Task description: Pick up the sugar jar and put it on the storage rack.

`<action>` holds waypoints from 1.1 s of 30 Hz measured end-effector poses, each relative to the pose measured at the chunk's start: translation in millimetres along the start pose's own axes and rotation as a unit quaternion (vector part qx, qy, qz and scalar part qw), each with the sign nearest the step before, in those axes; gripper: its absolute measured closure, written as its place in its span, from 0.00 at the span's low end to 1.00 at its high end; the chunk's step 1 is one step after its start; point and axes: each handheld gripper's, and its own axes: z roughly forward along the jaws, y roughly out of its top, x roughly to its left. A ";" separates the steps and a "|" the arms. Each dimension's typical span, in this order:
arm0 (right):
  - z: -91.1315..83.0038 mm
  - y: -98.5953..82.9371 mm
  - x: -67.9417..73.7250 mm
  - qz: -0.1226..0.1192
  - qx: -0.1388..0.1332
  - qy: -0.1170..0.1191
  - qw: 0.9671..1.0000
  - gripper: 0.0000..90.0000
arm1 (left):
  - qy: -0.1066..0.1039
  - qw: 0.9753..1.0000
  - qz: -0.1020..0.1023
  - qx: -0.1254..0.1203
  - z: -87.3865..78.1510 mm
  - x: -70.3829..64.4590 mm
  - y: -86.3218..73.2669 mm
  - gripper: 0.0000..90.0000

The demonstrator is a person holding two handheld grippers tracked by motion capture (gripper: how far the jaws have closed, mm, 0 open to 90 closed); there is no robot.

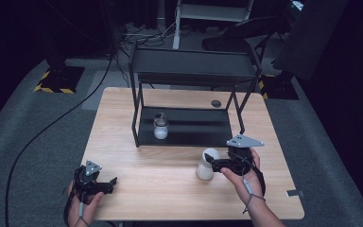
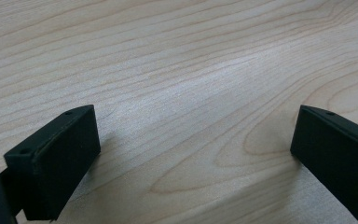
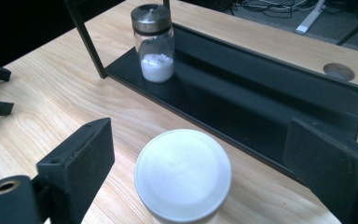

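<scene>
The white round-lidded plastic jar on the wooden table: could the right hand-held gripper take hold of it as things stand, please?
Probably yes: the right hand-held gripper is open with its jaws either side of the white round-lidded plastic jar, nothing between.

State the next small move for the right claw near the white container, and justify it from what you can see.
Probably lower the right claw and close it on the white container. Its jaws stand open either side of the lid without touching it, and the container stands upright on the table in front of the black rack.

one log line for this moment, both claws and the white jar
right claw: open, straddling white jar, no grip | left claw: open, idle over bare table | shaker: upright on rack lower shelf
</scene>
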 end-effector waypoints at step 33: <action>36.7 -10.6 5.4 -0.012 0.059 0.004 0.998 0.37 | 0.000 1.000 0.000 0.000 0.0 0.0 0.1 0.01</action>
